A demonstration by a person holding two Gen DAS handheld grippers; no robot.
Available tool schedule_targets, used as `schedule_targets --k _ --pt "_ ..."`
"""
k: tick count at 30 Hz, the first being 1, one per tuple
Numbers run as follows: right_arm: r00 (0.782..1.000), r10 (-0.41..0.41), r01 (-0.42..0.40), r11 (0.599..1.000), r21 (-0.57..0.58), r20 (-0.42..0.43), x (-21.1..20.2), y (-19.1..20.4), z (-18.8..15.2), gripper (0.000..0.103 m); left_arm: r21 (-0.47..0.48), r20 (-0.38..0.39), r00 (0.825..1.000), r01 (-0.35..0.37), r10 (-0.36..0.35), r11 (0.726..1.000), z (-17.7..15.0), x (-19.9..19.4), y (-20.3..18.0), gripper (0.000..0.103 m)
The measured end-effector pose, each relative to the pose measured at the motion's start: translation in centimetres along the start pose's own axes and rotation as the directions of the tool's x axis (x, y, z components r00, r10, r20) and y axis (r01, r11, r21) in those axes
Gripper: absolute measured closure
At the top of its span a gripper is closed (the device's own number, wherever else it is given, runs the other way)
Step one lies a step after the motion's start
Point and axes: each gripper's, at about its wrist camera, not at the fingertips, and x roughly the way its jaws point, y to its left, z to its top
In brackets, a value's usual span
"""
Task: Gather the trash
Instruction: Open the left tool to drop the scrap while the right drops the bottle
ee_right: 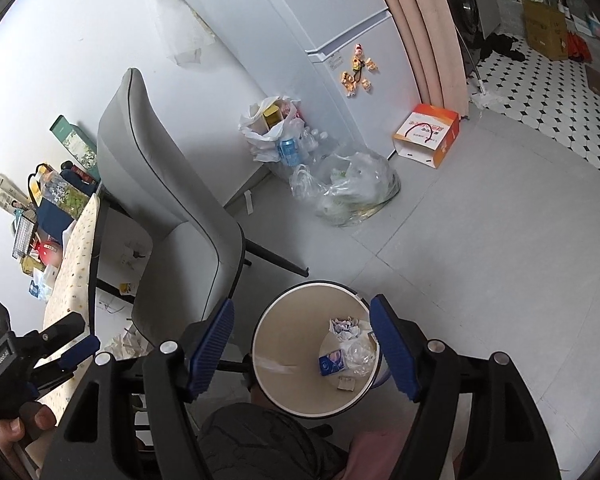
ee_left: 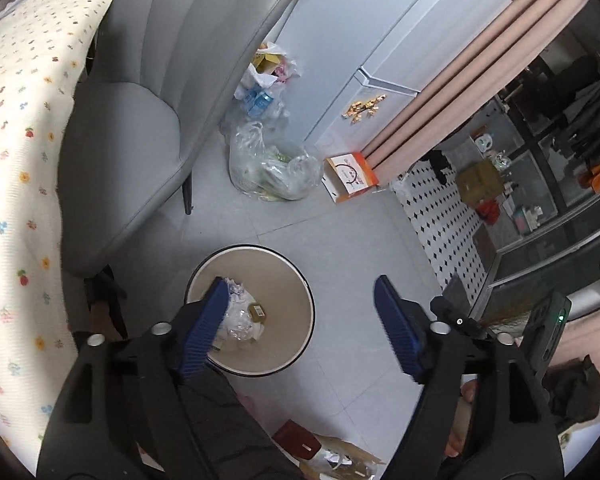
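Two grippers: left gripper [ee_left: 300,320] and right gripper [ee_right: 302,346], both spread wide, nothing between the pads
Bin [ee_right: 268,336]: on the floor [ee_right: 480,260], beside the grey chair [ee_right: 172,208]
Trash [ee_right: 346,350]: crumpled paper and wrappers at the bin's bottom

No legible text; print on orange box [ee_right: 427,134] unreadable.

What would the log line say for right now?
left tool: open, empty | right tool: open, empty | trash bin: below both, holds wrappers
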Motion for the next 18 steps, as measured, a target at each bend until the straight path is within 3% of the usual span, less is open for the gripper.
schedule_targets --k 5,9,13,18 --pt "1.0 0.016 -0.016 1.0 -0.019 0.0 -0.2 1.3 -0.3 0.029 -0.034 0.042 0.999 -0.03 0.032 0.999 0.3 -2.1 1.7 0.015" --pt "0.999 0.035 -0.035 0.998 -0.05 0.007 -0.6 3.0 -0.5 0.017 -0.069 0.094 0.994 -0.045 0.052 0.997 0.3 -4.7 3.6 0.006" --pt "0.998 0.061 -0.058 0.994 -0.088 0.025 -1.5 5.2 -0.7 0.008 -0.121 0.149 0.985 -0.064 0.082 0.991 0.3 -7.5 5.9 0.006" --pt "0.995 0.095 -0.091 0.985 -0.15 0.022 -2.0 8.8 -1.2 0.008 -0.163 0.219 0.967 -0.098 0.133 0.982 0.1 -11.2 8.7 0.006"
